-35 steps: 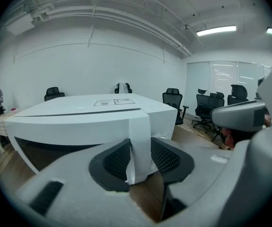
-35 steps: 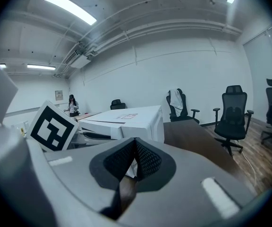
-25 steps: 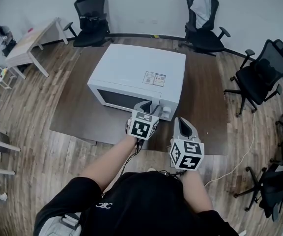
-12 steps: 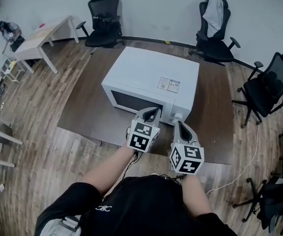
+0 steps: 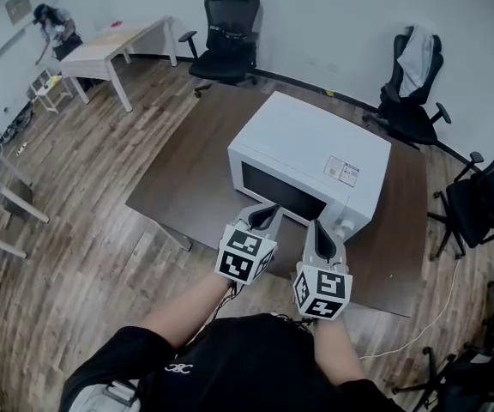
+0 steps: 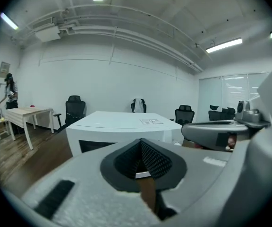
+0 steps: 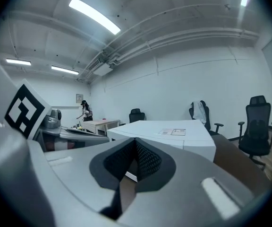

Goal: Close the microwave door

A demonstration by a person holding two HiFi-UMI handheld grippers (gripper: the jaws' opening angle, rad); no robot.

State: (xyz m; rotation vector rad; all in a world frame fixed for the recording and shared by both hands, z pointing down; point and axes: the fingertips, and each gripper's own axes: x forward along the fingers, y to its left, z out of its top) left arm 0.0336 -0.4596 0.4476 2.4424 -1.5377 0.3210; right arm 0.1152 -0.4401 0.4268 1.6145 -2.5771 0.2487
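Nearest, the grey left gripper (image 5: 267,211) and the grey right gripper (image 5: 318,227), each carrying a marker cube, are held side by side. Both have their jaws clenched together on nothing. Just beyond their tips, the boxy white microwave oven (image 5: 314,148) sits on the dark brown rectangular table (image 5: 187,174). Its dark-windowed door (image 5: 280,192) lies flush with the front, closed, and neither gripper touches it. Farther off, black wheeled office chairs (image 5: 230,26) stand along the white wall (image 5: 316,7).

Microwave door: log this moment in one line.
door: closed | microwave: on table | left gripper: shut, empty, off door | right gripper: shut, empty, off door
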